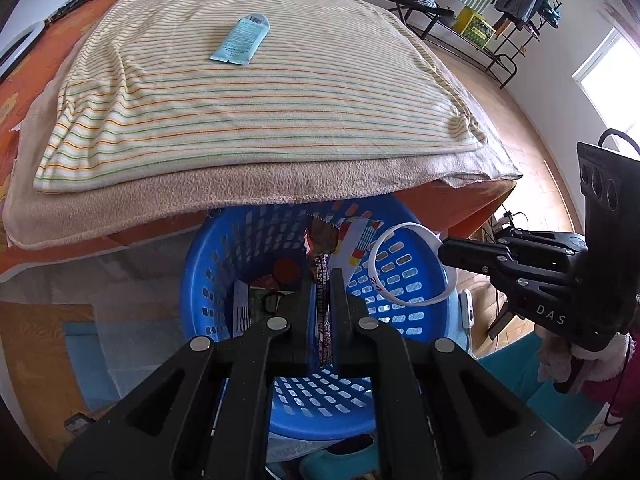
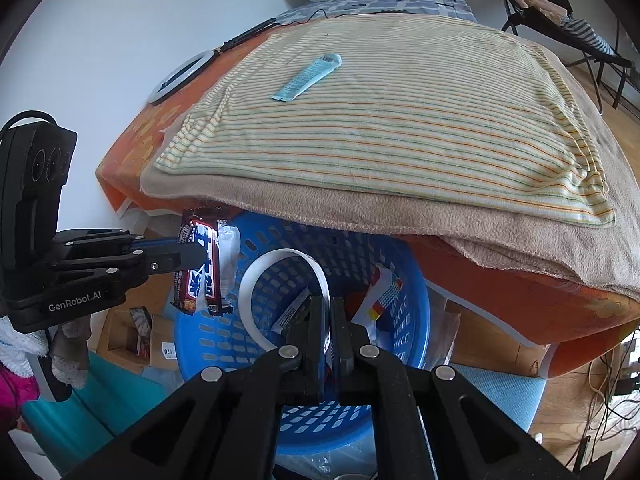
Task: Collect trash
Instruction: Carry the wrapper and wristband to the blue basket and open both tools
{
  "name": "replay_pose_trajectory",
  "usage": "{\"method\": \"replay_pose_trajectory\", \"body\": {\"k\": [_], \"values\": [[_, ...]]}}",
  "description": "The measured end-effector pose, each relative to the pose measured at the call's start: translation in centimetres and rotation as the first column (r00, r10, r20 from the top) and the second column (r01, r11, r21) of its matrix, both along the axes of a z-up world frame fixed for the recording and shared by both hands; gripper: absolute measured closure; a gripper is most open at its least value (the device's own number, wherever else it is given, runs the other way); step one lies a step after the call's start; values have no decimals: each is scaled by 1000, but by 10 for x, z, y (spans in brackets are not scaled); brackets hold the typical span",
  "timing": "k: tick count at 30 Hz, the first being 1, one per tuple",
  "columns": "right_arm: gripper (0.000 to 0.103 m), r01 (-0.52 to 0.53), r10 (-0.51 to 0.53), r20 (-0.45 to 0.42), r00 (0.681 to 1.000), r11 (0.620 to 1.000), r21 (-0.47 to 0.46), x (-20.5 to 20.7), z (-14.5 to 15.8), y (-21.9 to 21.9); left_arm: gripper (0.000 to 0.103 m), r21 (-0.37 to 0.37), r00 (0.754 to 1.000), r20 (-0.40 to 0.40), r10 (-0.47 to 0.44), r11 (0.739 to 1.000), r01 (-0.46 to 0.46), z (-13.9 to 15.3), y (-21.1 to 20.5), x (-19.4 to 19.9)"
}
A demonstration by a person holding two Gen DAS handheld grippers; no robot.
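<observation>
My left gripper is shut on a dark red snack wrapper and holds it over the blue perforated basket; the wrapper and the left gripper also show in the right wrist view. My right gripper is shut on a white plastic ring above the basket; the ring and right gripper show in the left wrist view. Several wrappers lie inside the basket. A light blue packet lies on the striped blanket, also in the right wrist view.
The bed with a beige blanket overhangs the basket. A clothes rack and a chair stand at the far right. A cardboard box and teal cloth sit on the floor at left. Cables lie at right.
</observation>
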State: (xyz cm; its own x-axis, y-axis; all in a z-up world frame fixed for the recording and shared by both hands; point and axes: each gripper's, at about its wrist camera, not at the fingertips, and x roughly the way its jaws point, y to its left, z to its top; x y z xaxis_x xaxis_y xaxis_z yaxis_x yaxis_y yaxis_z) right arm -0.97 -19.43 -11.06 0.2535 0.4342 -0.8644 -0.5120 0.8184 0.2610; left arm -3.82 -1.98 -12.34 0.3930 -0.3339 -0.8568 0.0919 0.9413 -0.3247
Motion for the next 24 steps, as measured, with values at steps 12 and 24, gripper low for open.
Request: {"method": "replay_pose_trajectory", "body": {"k": [12,24], "values": [[102,-9,8,-33,999,1000,-30,-5,-16,3,100,27,999,-38,-9,1000,10,-13,-3,0],[84,2,-4,-46,999,999,-38,-1,-21,3,93,59,998,-64,11,998,-7,-21,-2,3]]}}
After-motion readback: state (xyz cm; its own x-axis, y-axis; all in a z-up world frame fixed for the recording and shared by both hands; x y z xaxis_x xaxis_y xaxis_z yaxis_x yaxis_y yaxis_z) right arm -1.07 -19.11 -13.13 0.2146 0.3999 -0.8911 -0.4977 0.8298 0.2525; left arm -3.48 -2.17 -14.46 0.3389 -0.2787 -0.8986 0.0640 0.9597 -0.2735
